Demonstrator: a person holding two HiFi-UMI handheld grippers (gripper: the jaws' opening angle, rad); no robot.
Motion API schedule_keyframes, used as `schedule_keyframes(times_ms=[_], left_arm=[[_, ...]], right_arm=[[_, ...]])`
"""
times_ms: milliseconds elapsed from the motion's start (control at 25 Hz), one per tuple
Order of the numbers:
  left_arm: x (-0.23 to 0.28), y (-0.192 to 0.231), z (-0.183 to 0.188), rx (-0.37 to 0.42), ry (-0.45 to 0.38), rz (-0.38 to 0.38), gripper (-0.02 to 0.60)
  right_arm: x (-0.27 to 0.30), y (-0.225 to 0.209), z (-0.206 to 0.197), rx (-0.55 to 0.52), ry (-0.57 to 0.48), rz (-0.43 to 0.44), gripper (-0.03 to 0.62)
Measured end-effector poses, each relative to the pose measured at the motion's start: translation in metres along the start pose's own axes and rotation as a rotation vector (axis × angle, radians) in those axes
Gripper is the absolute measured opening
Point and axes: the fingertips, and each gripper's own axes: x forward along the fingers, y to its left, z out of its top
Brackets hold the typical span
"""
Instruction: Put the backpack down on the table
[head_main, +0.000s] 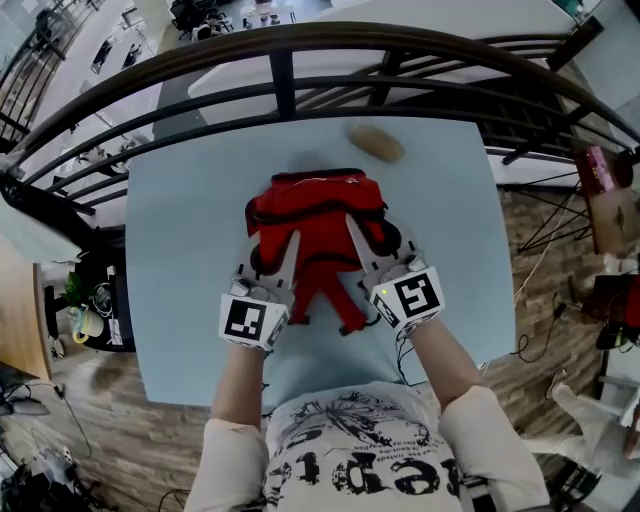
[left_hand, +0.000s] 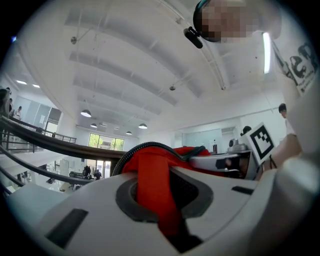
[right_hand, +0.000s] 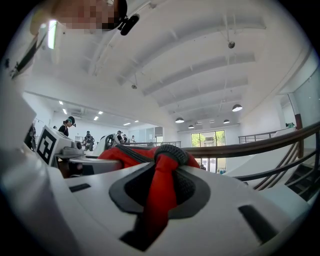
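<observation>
Printed white shirt (head_main: 360, 450) fills the bottom of my head view. Above it, the left gripper (head_main: 272, 245) and right gripper (head_main: 372, 240) are each clamped on a red webbing strap (left_hand: 152, 185) (one apiece) of the red fabric backpack (head_main: 318, 205). It is mid-frame over the pale blue table (head_main: 190, 250); whether it touches, I cannot tell. A tan oval lump (head_main: 376, 143) lies beyond, upper centre.

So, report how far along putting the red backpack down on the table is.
Done: the red backpack is over the middle of the light blue table. In hand: the left gripper and the right gripper are each shut on a red strap of it. I cannot tell whether its base rests on the table. Left: settle it flat and release both straps.
</observation>
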Motion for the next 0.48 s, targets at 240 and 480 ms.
schedule_keyframes(times_ms=[240, 480], left_arm=[[-0.024, -0.024, -0.028, -0.009, 0.059, 0.013, 0.038], [-0.049, -0.047, -0.053, -0.046, 0.098, 0.035, 0.038]], right_arm=[[-0.032, 0.014, -0.028, 0.015, 0.013, 0.012, 0.066], [-0.061, 0.028, -0.052, 0.01, 0.034, 0.037, 0.071]])
